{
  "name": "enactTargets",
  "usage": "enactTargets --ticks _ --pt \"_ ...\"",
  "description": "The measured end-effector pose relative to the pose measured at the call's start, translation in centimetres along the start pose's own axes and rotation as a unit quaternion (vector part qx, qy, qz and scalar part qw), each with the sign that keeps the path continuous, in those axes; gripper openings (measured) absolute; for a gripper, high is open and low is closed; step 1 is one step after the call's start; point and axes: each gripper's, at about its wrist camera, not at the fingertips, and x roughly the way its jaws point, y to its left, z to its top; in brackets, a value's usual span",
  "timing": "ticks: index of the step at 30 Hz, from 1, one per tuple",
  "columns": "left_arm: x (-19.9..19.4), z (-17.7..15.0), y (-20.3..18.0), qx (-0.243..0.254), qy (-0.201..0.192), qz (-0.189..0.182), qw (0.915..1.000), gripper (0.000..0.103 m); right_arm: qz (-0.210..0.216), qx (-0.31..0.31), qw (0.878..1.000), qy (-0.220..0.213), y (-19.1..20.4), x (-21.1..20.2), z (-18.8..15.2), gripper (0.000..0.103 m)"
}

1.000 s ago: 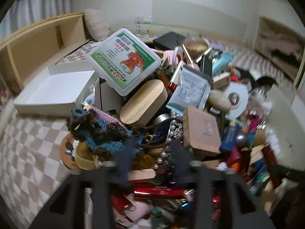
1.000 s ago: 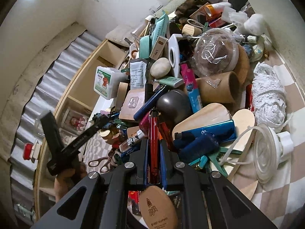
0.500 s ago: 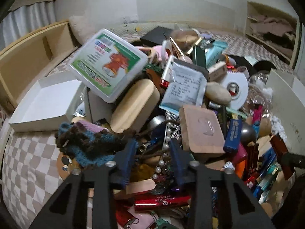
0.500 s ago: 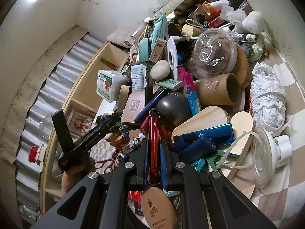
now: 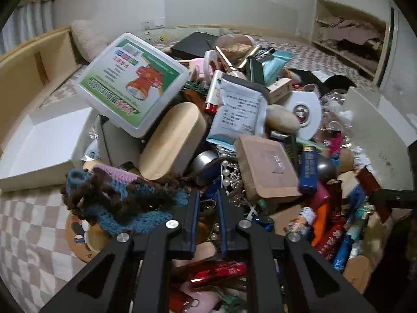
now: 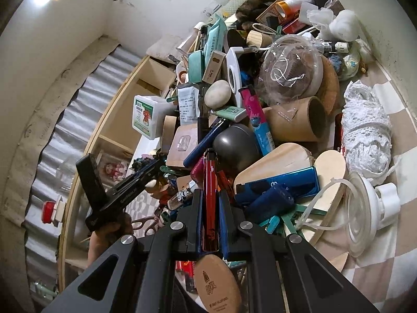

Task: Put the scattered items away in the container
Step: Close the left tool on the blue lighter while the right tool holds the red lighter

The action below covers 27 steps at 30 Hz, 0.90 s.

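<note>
A heap of scattered small items covers the checked cloth. An open white box (image 5: 39, 143) lies at the heap's left edge. My left gripper (image 5: 208, 195) points down into the heap beside a crocheted blue and brown piece (image 5: 122, 198). Its jaws are closing to a narrow gap over a metal clip (image 5: 208, 203) and pearl beads (image 5: 225, 174); I cannot tell whether anything is pinched. The right wrist view shows the left gripper (image 6: 156, 163) held by a hand (image 6: 109, 232). My right gripper (image 6: 210, 193) is shut on a slim glossy red stick (image 6: 209, 172) that juts forward over the heap.
A white plastic case with a green label (image 5: 133, 83) and an oval wooden box (image 5: 172, 140) lean on the heap. A wooden shelf unit (image 5: 26, 73) stands at the left and a white board (image 5: 378, 120) at the right. Bare checked cloth (image 5: 26, 234) shows at the lower left.
The left gripper's jaws went from wide apart to nearly together, and it tipped a little over the heap. The right gripper stayed still with the red stick.
</note>
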Motion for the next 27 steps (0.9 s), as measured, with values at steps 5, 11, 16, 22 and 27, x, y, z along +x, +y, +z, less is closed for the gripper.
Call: enactTargets --ticks 5,11,16,22,27 --pt "-0.5 0.2 -1.4 0.02 -0.01 0.015 0.9996 0.013 0.002 0.001 1.0 -0.002 0.0 -0.1 0.1 0.013" --pt "-1.8 0.9 -5.9 0.076 -0.041 -0.012 0.9962 0.036 0.001 0.005 1.0 -0.007 -0.3 -0.3 0.3 0.013" --pt "0.4 1.0 -10.1 0.15 -0.012 -0.039 0.9879 0.038 0.004 0.01 1.0 -0.008 -0.5 -0.5 0.4 0.013" --pt "3.4 1.9 -12.3 0.188 0.02 -0.038 0.9812 0.038 0.008 0.014 1.0 -0.013 -0.7 -0.9 0.5 0.013" --pt "4.3 2.6 -12.2 0.171 0.032 -0.054 0.9833 0.037 0.011 0.021 1.0 -0.018 -1.1 -1.2 0.7 0.013"
